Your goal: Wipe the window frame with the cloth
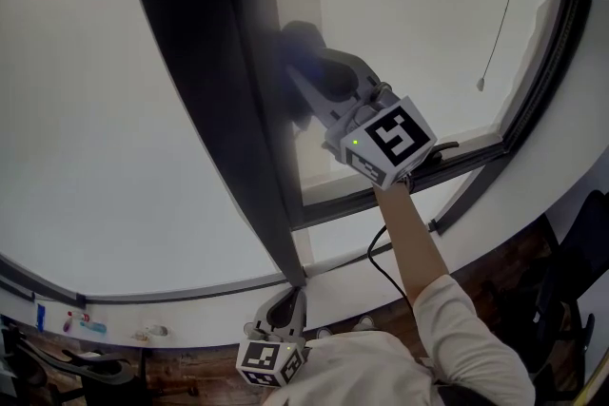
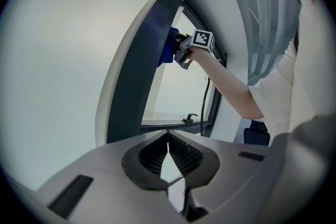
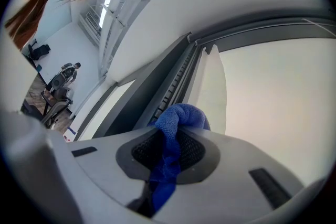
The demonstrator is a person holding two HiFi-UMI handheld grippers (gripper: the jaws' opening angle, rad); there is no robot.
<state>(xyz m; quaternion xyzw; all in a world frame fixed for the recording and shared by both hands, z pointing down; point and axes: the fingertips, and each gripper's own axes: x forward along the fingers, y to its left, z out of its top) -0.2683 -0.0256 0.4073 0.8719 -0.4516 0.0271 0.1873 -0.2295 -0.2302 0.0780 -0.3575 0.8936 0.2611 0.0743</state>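
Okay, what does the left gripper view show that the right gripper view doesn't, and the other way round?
Only the left gripper view: the left hand-held gripper with its jaws together on nothing, the right hand-held gripper seen from outside with its marker cube, the person's forearm, and a window handle.

Only the right gripper view: the blue cloth close up, clamped between the right jaws.

Both: the dark window frame and the cloth.

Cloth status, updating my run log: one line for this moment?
right claw: shut on cloth | cloth: against window frame | left claw: shut, empty
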